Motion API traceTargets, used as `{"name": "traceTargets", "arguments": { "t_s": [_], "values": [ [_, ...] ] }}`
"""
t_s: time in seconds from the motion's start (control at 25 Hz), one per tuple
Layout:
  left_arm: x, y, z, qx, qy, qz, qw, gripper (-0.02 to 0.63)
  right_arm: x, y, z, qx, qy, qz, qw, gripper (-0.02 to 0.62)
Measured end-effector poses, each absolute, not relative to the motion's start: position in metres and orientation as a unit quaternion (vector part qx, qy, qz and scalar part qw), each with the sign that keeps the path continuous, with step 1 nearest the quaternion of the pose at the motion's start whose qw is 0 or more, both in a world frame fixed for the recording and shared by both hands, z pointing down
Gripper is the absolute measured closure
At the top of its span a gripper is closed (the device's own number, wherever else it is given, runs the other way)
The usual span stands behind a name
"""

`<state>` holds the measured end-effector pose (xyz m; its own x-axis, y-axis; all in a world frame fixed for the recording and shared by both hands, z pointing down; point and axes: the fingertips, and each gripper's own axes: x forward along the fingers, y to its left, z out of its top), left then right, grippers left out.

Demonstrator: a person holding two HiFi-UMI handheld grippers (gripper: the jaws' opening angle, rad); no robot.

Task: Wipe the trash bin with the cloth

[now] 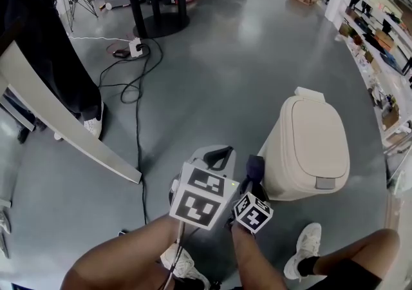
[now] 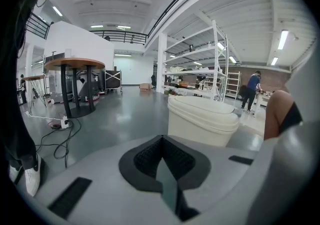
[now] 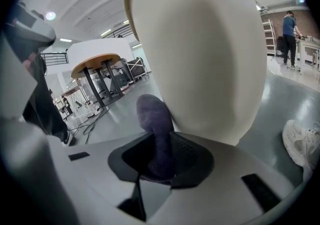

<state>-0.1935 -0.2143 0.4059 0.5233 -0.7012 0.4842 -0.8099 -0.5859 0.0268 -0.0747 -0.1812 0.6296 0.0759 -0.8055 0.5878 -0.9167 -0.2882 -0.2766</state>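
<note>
In the head view, the trash bin (image 1: 278, 166) stands on the glossy grey floor (image 1: 212, 69) at right, a cream plastic tub with rounded corners and a smooth, slightly domed lid (image 1: 318, 137), shut. The right hand-held gripper (image 1: 256, 182) reaches toward the bin's near left wall with a dark purple cloth (image 1: 255, 166) standing up from it. The left hand-held gripper (image 1: 219, 151) is held just left of it, off the bin. In the left gripper view, that gripper's ribbed black pads are clenched together on nothing, and the bin shows a little way ahead at right. In the right gripper view, the jaws pinch the lower end of the cloth, a soft, nubbly fabric bunched into a rounded wad. Its top lies against, or just beside, the bin's smooth curved wall, which fills the view. No smear or streak tells which parts are cleaned. My judgement is that wiping is under way low on this wall, with the lid and other sides probably left.
</note>
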Motion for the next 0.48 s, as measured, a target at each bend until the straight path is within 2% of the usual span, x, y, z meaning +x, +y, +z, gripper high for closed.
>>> {"name": "traceTargets", "arguments": {
  "t_s": [0.48],
  "values": [
    [-0.195,-0.214,0.41,0.864,-0.434,0.221,0.127,0.609,-0.073,-0.175,0.673,0.724,-0.576,0.357,0.128,0.495]
  ]
}}
